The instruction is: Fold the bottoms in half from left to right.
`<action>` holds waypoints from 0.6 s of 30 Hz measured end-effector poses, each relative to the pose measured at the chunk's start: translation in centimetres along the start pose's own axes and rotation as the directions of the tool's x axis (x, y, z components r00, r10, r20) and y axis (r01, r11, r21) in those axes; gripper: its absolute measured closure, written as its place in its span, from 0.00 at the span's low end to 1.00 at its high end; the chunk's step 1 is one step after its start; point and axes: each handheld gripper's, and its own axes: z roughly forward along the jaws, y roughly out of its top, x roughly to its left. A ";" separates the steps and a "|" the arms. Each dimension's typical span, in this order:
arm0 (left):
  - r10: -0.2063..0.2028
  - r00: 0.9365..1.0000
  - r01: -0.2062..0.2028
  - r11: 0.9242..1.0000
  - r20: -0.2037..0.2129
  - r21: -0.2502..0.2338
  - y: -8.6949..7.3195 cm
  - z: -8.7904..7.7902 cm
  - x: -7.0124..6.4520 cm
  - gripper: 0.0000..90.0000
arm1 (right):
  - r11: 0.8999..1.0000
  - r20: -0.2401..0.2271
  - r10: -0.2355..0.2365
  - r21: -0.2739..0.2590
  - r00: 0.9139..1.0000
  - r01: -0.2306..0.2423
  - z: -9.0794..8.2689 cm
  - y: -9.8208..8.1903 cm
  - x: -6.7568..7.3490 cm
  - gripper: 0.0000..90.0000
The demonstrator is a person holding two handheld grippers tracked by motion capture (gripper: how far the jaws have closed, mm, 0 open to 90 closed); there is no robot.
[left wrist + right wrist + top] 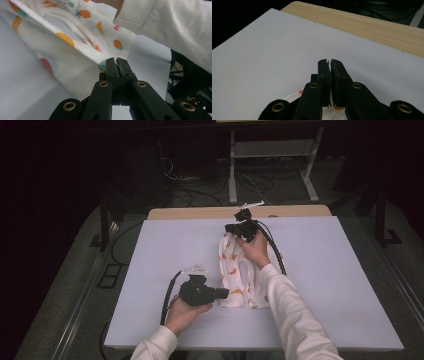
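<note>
Cotton fruit-print garment (239,270) mid-fold, both ends getting pinched

Left gripper (116,60) is clamping its near hem, right gripper (330,62) is nipping the far edge; folding's barely started, I'd say.

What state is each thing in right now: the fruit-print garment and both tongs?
White fruit-print cloth garment: lying lengthwise on the white table sheet, folded narrow, pinched at both ends, near edge lifted.
Left black tongs: shut on the garment's near edge.
Right black tongs: shut on the garment's far end, cloth visible between the jaws.
</note>
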 end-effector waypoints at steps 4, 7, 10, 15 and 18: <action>0.009 1.000 -0.009 1.000 0.014 0.006 0.4 0.9 -0.4 0.97 | 1.000 -0.008 0.018 -0.008 1.000 -0.018 -0.3 0.0 -0.6 0.95; 0.013 1.000 -0.013 1.000 0.021 0.010 0.6 1.4 -0.5 0.97 | 1.000 -0.007 0.021 -0.007 1.000 -0.022 -0.6 0.0 -0.8 0.95; 0.007 1.000 -0.007 1.000 0.023 0.009 0.8 1.8 -0.6 0.97 | 1.000 -0.004 0.014 -0.007 1.000 -0.014 -0.8 0.1 -1.1 0.95; 0.006 0.999 -0.007 1.000 0.038 0.021 1.1 2.8 -0.8 0.97 | 1.000 -0.009 0.029 -0.011 1.000 -0.029 -1.4 0.1 -1.7 0.95; 0.013 0.999 -0.014 0.999 0.048 0.030 1.3 3.4 -1.1 0.97 | 0.999 -0.011 0.030 -0.012 0.999 -0.030 -1.9 0.1 -2.2 0.95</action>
